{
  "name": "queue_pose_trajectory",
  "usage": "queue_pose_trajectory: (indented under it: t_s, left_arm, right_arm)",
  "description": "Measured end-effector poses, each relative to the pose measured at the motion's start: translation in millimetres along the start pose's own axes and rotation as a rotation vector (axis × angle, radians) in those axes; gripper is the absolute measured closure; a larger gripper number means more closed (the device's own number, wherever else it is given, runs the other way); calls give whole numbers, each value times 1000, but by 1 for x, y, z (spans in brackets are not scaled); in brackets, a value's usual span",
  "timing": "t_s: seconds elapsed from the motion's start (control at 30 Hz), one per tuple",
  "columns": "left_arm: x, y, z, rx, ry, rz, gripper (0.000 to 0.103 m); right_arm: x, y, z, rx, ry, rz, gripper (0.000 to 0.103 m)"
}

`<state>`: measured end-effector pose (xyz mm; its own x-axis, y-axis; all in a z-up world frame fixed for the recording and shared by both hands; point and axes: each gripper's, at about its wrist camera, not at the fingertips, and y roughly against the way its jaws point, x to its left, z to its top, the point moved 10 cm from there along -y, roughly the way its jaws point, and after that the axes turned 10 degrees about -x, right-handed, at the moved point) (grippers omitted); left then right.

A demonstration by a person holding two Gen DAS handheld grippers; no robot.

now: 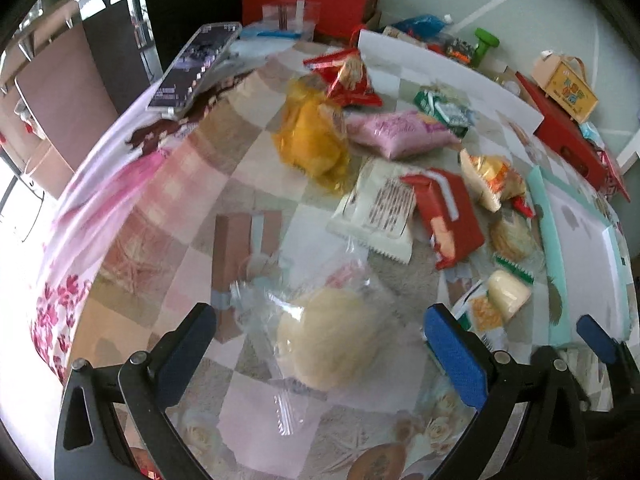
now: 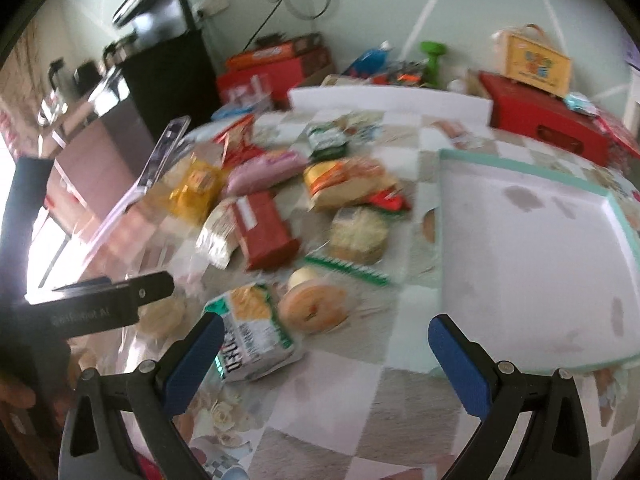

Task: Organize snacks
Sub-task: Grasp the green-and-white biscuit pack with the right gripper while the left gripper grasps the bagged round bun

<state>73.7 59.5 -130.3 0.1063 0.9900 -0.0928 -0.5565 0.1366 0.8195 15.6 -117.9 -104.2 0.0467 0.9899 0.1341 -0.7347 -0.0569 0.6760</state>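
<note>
In the left wrist view, the left gripper is hovering at the bottom of the frame with its blue-padded jaws spread wide, and a pale round pastry in a clear plastic wrapper is lying on the table between them, not visibly pinched by either pad. The checkered floral tablecloth is filling the middle of the frame. Just right of the right pad, a white and green printed snack packet is resting beside a small cream-coloured wrapped cake.

In the right wrist view, the right gripper is likewise sitting at the bottom of the frame with its jaws wide apart and nothing between them but tablecloth. Its left pad is lying just beside that same printed packet, and a round orange-ringed wrapped snack is sitting just above it. At centre right, a flat white tray with a mint-green rim is lying bare.

Further up, a red rectangular biscuit packet is overlapping a white packet, a yellow crinkled bag is lying to its upper left, and a pink pillow pack is lying above. At the far upper right, a red box is carrying a small yellow carton with a handle.
</note>
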Motion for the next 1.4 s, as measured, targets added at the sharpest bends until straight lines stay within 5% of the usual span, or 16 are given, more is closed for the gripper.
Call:
queue_pose_trajectory:
  t_s: [0.33, 0.4, 0.43, 0.63, 0.97, 1.4]
  left_arm:
    - [-3, -10, -17, 66, -18, -19, 1]
    - [-3, -10, -18, 74, -16, -30, 9]
    - [-3, -11, -18, 77, -14, -34, 18]
    - [-3, -11, -22, 89, -6, -38, 28]
    - [-8, -14, -21, 97, -17, -46, 35]
    - [-10, -7, -14, 55, -19, -51, 47]
  right_arm:
    - [30, -22, -24, 108, 119, 50, 0]
    - [33, -25, -26, 119, 132, 53, 1]
    - [35, -26, -27, 123, 137, 57, 4]
    - [43, -35, -30, 143, 161, 69, 19]
    - [51, -41, -33, 155, 177, 74, 40]
    - [55, -31, -27, 120, 177, 98, 46]
